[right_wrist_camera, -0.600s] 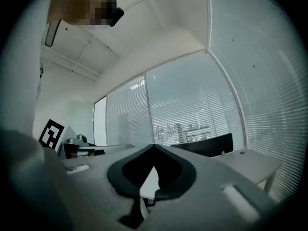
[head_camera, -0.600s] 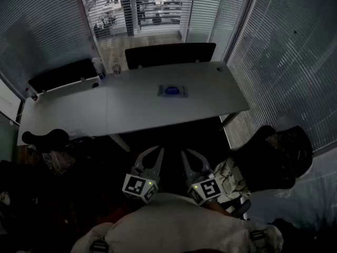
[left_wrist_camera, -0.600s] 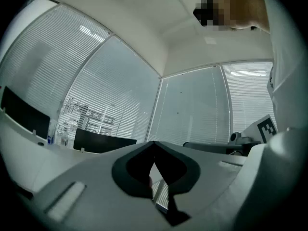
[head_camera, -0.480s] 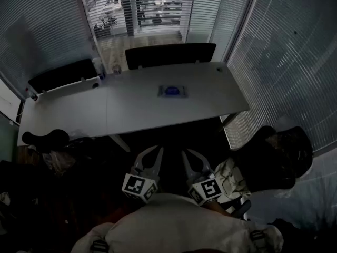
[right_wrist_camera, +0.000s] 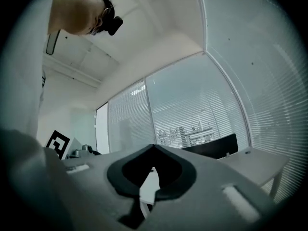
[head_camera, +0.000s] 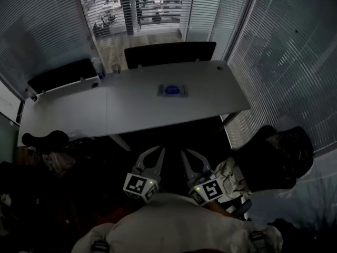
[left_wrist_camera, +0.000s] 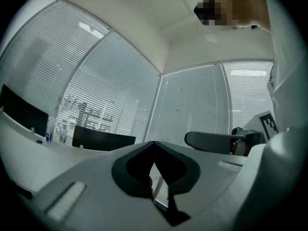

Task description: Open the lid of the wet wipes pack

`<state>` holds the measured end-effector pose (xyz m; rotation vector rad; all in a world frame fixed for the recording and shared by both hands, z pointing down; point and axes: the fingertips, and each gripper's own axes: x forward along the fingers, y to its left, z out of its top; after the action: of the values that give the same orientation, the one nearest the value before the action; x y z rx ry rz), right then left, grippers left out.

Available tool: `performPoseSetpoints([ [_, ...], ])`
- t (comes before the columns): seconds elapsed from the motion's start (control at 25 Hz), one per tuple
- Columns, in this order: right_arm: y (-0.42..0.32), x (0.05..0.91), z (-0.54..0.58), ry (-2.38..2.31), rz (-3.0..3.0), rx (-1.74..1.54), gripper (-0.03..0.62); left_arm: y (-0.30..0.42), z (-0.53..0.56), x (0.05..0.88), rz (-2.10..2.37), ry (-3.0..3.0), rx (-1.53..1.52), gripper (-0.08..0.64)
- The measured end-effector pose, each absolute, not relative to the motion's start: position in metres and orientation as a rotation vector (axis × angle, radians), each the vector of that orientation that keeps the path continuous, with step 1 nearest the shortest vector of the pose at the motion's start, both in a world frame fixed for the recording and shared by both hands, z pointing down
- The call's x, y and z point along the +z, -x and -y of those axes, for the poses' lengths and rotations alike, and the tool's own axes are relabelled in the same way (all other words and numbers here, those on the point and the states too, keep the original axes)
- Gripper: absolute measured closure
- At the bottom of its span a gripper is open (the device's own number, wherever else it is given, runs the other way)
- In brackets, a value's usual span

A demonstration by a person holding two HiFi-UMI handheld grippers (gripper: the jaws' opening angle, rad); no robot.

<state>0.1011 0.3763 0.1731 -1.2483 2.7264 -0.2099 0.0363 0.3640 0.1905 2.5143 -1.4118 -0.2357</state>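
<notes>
The wet wipes pack (head_camera: 172, 90), a small flat pack with a blue lid, lies on the long white table (head_camera: 131, 107), right of its middle and toward the far edge. Both grippers are held close to my body, well short of the table. My left gripper (head_camera: 156, 152) and my right gripper (head_camera: 188, 154) sit side by side and point toward the table. In the left gripper view the left gripper's (left_wrist_camera: 154, 146) tips meet with nothing between them. The right gripper view shows my right gripper (right_wrist_camera: 154, 148) the same way. The pack appears in neither gripper view.
Two black chairs (head_camera: 169, 52) (head_camera: 62, 75) stand along the table's far side, with small bottles (head_camera: 97, 67) near its far left corner. A black office chair (head_camera: 274, 157) is at my right and another chair (head_camera: 45, 138) at my left. Glass walls with blinds surround the room.
</notes>
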Motion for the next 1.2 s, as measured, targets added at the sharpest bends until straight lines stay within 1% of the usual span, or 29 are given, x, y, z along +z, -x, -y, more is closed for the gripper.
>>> performPoseSetpoints([
  [0.6, -0.117, 0.175, -0.368, 1.273, -2.709, -0.238, 0.591, -0.053, -0.36, 0.193, 1.403, -2.504, -0.22, 0.557],
  [1.2, -0.177, 0.187, -0.361, 1.312, -2.721, -0.288, 0.591, -0.11, -0.351, 0.202, 1.398, -2.474, -0.215, 0.557],
])
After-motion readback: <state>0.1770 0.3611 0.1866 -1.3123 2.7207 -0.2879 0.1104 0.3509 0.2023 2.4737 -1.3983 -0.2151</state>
